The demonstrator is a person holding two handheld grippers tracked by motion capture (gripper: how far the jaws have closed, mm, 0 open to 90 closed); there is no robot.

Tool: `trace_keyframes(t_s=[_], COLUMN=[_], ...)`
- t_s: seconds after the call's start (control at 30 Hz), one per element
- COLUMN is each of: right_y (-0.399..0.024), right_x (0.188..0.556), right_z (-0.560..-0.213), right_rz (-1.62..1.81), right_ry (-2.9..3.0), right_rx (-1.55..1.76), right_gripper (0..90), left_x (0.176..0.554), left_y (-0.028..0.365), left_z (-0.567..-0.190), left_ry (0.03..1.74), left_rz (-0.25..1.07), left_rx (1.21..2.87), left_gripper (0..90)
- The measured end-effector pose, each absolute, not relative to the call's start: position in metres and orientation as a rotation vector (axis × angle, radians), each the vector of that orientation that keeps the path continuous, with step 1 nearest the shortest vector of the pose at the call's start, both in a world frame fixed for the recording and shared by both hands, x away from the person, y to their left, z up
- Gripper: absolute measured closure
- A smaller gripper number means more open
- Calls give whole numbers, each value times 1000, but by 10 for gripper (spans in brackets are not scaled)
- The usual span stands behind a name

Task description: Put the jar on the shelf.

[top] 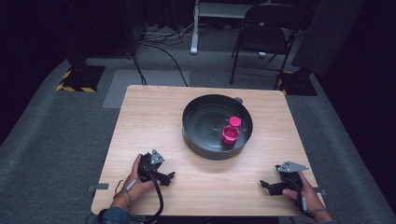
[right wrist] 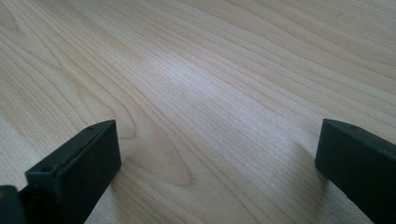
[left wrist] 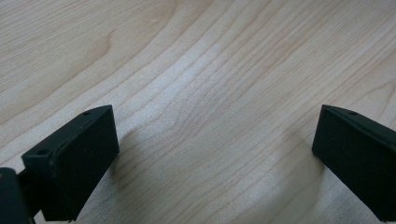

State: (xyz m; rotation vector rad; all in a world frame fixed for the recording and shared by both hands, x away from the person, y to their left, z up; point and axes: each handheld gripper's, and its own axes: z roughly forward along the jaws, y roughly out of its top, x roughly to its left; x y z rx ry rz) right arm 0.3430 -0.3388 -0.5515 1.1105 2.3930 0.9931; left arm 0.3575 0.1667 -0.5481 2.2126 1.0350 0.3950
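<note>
We rest our left gripper (top: 164, 178) and right gripper (top: 269, 185) on the near table (top: 140, 116), jaws spread wide and empty. The pink bottle (top: 230, 131) stands in the dark round pan (top: 196, 133) farther off, so we judge nothing begun; next likely calls for a reach forward to it

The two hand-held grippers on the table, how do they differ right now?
The left hand-held gripper lies near the table's front-left edge, jaws pointing right; the right hand-held gripper lies front-right, jaws pointing left. Both are open, low over bare wood, each held by a hand, short of the black pan.
</note>
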Motion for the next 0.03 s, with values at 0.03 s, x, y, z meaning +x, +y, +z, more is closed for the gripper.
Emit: trace_keyframes(t_s=[0.03], right_y=[-339], right_x=[343], right_z=[-551], right_rz=[993], right_ry=[2393], right_rx=[1110], right_gripper=[1], left_x=[358], left_y=[167], left_z=[-548], left_ry=[1035], left_rz=[395], left_rx=[2213], left_gripper=[0])
